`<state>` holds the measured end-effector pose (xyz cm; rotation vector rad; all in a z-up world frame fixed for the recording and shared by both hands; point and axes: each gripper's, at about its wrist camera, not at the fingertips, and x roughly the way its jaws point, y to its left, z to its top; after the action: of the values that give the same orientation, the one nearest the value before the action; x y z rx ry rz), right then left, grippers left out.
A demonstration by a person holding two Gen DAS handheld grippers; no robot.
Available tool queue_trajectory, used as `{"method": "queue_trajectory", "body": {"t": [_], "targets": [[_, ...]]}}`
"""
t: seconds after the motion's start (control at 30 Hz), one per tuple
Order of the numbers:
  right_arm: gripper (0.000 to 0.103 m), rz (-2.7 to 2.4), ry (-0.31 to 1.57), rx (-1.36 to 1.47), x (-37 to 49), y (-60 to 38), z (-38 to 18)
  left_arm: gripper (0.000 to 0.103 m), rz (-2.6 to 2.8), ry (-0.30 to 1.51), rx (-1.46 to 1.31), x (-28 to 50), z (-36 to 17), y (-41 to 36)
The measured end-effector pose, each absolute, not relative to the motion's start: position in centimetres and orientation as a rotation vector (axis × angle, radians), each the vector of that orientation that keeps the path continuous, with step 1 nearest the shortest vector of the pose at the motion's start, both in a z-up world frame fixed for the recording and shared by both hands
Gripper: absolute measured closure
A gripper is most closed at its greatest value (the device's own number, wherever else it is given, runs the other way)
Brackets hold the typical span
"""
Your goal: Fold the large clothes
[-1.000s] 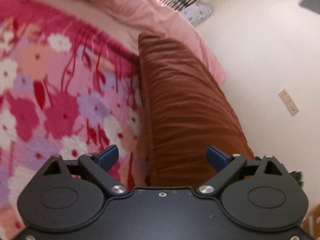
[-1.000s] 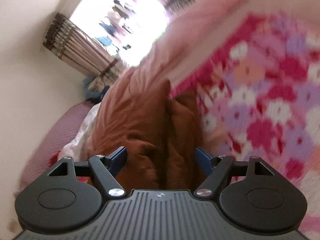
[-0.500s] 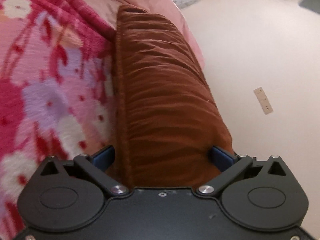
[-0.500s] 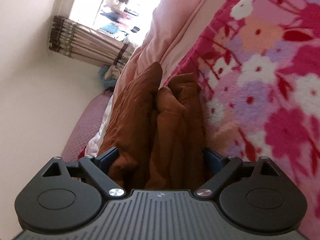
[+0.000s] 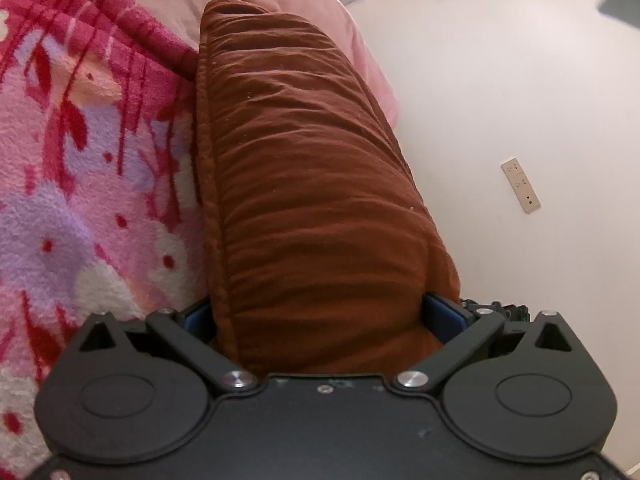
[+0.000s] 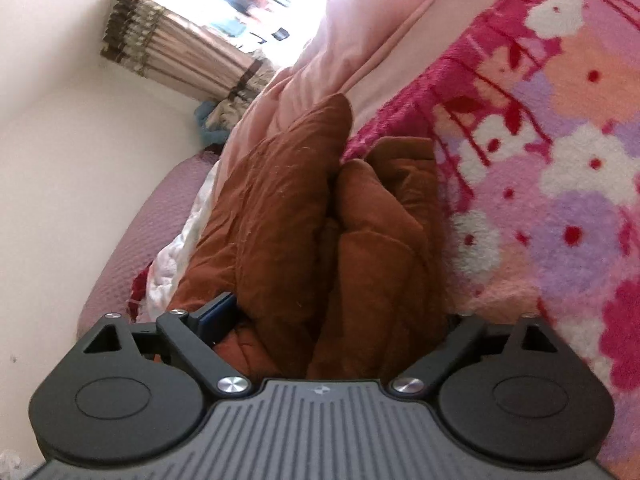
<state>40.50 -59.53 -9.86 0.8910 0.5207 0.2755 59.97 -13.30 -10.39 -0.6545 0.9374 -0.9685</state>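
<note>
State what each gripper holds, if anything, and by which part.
Nothing is clamped yet. The folded brown garment lies between wide jaws at each end: its smooth end in the left gripper, its bunched end in the right gripper, whose jaws are closing.

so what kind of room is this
Most likely a bedroom: a fleecy floral blanket covers what looks like a bed, with pink bedding bunched behind it and a curtained window. A brown garment lies on the blanket.
</note>
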Motion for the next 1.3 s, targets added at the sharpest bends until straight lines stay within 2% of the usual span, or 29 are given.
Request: {"method": "queue_trajectory", "body": {"t": [0.07,0.17,0.23,0.3,0.5,0.73,0.93,1.07,1.17,1.2,1.3], "targets": [[0.023,0.259,0.517,0.904,40.1,-59.6,-10.0,0.003,-0.960,0.927,-0.652,59.4,-9.8,-13.2],[0.043,0.255,0.490,0.921,39.5,-59.2,-9.6,0.011,-0.956,0.904,-0.637,58.6,-8.6,-13.1],[0.049,0.250,0.465,0.925,38.8,-58.8,-8.8,0.017,-0.955,0.900,-0.645,58.2,-7.7,-12.6],[0.052,0.257,0.446,0.930,38.2,-58.1,-7.8,0.018,-0.947,0.872,-0.632,57.4,-6.2,-11.4],[0.053,0.334,0.412,0.865,37.7,-52.7,-3.7,0.018,-0.908,0.779,-0.607,54.3,-2.0,-5.2],[0.052,0.438,0.395,0.813,38.8,-45.6,-2.1,0.017,-0.841,0.703,-0.597,50.7,1.6,0.2],[0.052,0.425,0.413,0.793,40.3,-41.4,-3.6,0.017,-0.820,0.698,-0.626,52.2,-1.5,0.3],[0.052,0.364,0.466,0.788,41.2,-40.6,-5.8,0.017,-0.802,0.759,-0.623,53.3,-4.8,0.6],[0.051,0.330,0.506,0.786,41.6,-40.9,-7.7,0.010,-0.799,0.759,-0.595,53.4,-6.3,0.8],[0.050,0.345,0.503,0.813,41.7,-41.3,-8.3,0.008,-0.802,0.758,-0.597,53.4,-6.4,0.9],[0.035,0.372,0.512,0.864,41.8,-41.9,-9.2,0.007,-0.791,0.770,-0.574,53.1,-5.7,1.5]]}}
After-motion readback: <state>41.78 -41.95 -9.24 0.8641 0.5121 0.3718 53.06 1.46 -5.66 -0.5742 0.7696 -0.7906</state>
